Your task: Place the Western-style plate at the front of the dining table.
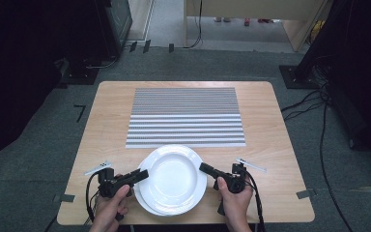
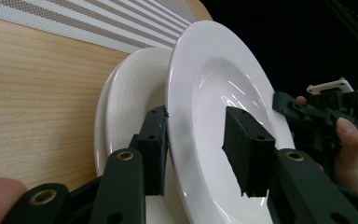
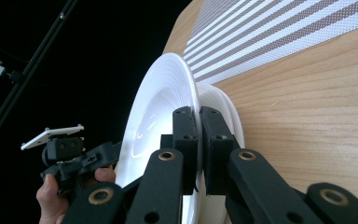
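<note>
A: Where the near edge of the table (image 1: 101, 116) is looked at from above, two white plates are seen stacked, just below the striped mat (image 1: 185, 116). How is the top plate (image 1: 176, 176) held?

B: It is gripped at its right rim by the right gripper (image 1: 204, 167), whose jaws are pressed together on the thin rim, as is seen in the right gripper view, where the top plate (image 3: 156, 121) is pinched between the two black pads.

A: And the left gripper (image 1: 142, 174)?

B: Its jaws are spread to either side of the left rim. In the left gripper view one pad is seen between the top plate (image 2: 209, 93) and the bottom plate (image 2: 130, 98), the other over the plate's upper face with a gap left. No firm pinch is shown there.

A: Is the top plate lifted?

B: It is tilted off the bottom plate (image 1: 145, 200), whose edge is seen beneath it at the lower left. The bottom plate (image 3: 221, 105) is lying flat on the wood.

A: Where are the hands?

B: Both are seen at the near table edge, one at each side of the plates.
</note>
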### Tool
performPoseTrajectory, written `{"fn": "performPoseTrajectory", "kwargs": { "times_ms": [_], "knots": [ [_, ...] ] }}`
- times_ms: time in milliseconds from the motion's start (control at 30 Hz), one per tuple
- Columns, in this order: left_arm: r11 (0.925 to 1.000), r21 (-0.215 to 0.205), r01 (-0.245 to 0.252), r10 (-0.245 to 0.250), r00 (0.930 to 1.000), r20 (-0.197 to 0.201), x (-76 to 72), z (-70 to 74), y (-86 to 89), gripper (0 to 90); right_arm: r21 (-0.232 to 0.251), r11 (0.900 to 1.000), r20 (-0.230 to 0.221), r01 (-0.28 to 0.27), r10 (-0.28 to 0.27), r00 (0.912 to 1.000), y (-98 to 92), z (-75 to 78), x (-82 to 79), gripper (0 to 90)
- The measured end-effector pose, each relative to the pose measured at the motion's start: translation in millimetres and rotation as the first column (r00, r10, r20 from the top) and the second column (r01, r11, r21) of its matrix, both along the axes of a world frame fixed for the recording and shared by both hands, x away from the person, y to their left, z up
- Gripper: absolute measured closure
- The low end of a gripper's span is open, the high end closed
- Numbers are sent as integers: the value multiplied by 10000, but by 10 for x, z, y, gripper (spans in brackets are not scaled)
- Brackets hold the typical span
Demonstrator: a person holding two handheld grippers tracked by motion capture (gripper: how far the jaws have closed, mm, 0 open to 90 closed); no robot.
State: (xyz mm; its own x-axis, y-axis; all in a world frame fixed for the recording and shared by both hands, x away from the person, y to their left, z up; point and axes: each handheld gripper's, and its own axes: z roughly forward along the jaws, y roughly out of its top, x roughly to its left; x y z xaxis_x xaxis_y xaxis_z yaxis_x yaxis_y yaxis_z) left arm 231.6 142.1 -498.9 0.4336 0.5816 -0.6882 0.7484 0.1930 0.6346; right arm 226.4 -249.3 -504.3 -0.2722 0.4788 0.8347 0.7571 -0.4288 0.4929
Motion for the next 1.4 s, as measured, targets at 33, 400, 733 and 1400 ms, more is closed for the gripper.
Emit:
{"fn": "performPoseTrajectory", "kwargs": {
  "times_ms": [33, 400, 733, 1400],
  "knots": [
    [9999, 166, -32, 31, 10000, 83, -6, 8, -9, 624, 106, 9999, -58, -26, 27, 10000, -4, -8, 7, 873],
    [9989, -431, 204, -207, 9998, -58, 15, -12, 42, 641, 511, 9987, -240, -65, 78, 9997, -26, -51, 31, 876],
    [9990, -384, 222, -224, 9997, -29, 14, -12, 51, 710, 938, 9955, -359, -160, 195, 9992, -63, -84, 54, 881],
    [9999, -92, 85, -84, 9999, 131, -22, -5, -34, 786, 726, 9973, -23, -60, 62, 10000, -121, 9, 15, 882]
  ]
}}
